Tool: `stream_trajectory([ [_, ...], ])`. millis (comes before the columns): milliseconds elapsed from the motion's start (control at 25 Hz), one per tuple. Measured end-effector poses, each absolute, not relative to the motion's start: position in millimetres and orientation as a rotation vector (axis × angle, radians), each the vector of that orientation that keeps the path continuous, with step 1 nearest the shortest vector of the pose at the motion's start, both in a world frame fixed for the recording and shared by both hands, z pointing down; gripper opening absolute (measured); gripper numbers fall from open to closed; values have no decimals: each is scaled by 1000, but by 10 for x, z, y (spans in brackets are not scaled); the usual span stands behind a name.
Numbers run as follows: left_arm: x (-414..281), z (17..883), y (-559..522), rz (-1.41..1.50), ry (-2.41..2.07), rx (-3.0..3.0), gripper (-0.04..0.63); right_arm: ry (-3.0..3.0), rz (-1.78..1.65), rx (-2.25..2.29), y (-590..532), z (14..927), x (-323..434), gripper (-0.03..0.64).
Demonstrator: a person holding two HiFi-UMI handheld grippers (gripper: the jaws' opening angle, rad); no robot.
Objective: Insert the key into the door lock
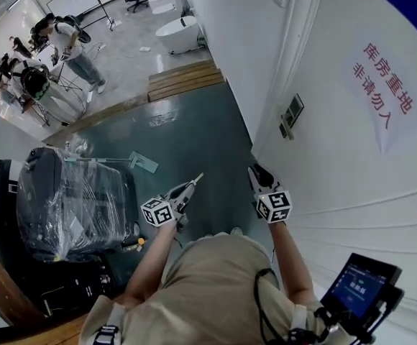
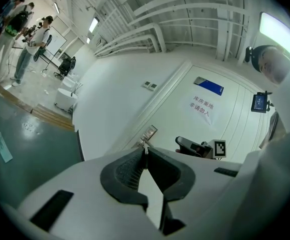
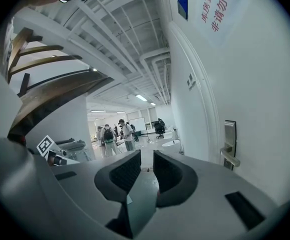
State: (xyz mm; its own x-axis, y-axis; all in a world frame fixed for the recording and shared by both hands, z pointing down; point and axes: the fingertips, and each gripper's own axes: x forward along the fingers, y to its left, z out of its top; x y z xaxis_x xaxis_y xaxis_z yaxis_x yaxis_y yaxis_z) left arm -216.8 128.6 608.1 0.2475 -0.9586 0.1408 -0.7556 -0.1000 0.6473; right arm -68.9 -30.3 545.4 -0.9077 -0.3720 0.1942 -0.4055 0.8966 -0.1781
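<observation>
White door (image 1: 338, 157) ahead | left gripper (image 2: 145, 153) level, clamped on key (image 2: 145, 145) | right gripper (image 3: 146, 158) level, jaws apart, empty

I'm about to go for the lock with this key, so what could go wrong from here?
1. The key is pinched in the left gripper with only a small tip showing, so it may twist or slip when it meets the lock.
2. The door handle juts out from it and could block the gripper's approach.
</observation>
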Motion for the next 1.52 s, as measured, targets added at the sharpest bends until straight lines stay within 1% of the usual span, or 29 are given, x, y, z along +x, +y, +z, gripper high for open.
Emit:
stream_trajectory([
  [320,-1847,6174,1077,-424,-1542,1894,33,-2894,388,600,-498,5581,-452,83],
  [520,-1766,6312,1016,-424,-1539,1871,33,-2886,345,535,-460,5683,-442,83],
  [680,-1771,6330,977,-424,-1534,1867,32,-2856,383,550,-478,5806,-363,83],
  [840,-1925,6280,869,-426,-1527,1879,32,-2845,395,588,-605,5794,-421,83],
  [1160,-2403,6157,582,-409,-1489,1924,34,-2875,358,654,-850,5533,-862,83],
  [1520,-2814,6148,318,-403,-1424,1963,32,-2829,376,753,-968,5625,-1103,83],
])
